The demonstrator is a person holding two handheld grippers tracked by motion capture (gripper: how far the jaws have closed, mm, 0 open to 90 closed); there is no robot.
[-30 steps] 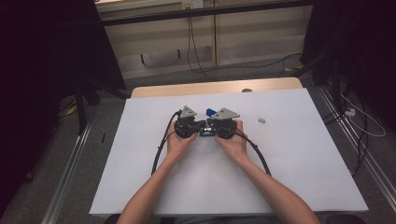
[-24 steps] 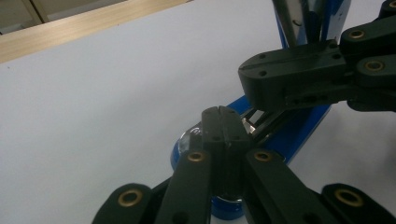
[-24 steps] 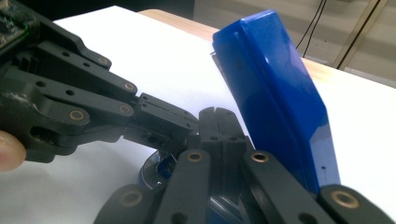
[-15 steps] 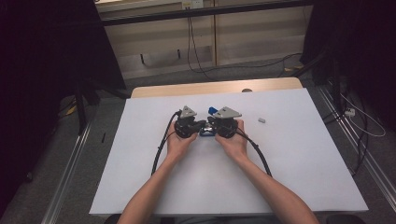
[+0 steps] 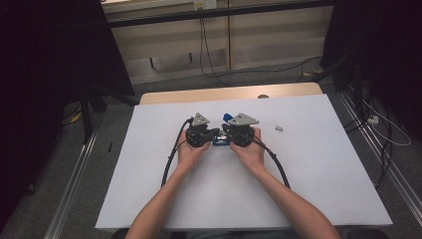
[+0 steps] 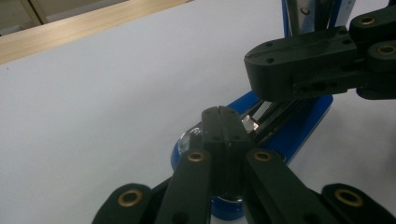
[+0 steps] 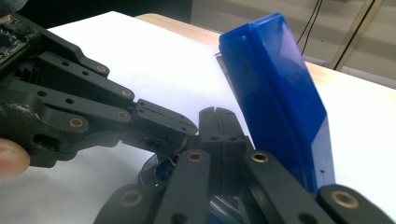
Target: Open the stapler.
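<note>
Left gripper [image 6: 219, 112] has its jaws pinched fully together, tips pressed down right at the hinge end of a blue case [image 6: 299, 126] lying open on the white table [image 5: 149, 189]. Whether it's actually nipping a bit of metal there or just resting on it, I can't tell; there's something small and shiny by the tips. Right gripper [image 7: 219, 114] is closed up the same way, nose to nose with the left one, sitting against the base of the raised blue lid [image 7: 280, 93], which stands up at a tilt beside it.

From above, both hands hold the grippers close together near the table's middle, with the case squeezed in between them [image 5: 221, 141]. A little light-coloured piece [image 5: 279, 128] lies on its own well off to the right.

As for how the case handles: looks like hard moulded plastic, so stiff, light, and pretty slick for those smooth black jaws. It'll skate across the table if you push it with nothing holding the bottom half. The hinge is probably the weak spot, so I wouldn't lever hard there. Best bet, I reckon, is pinning the base half flat with one gripper and taking the lid by its free edge, across the thin wall, where closed tips can't slip off.
</note>
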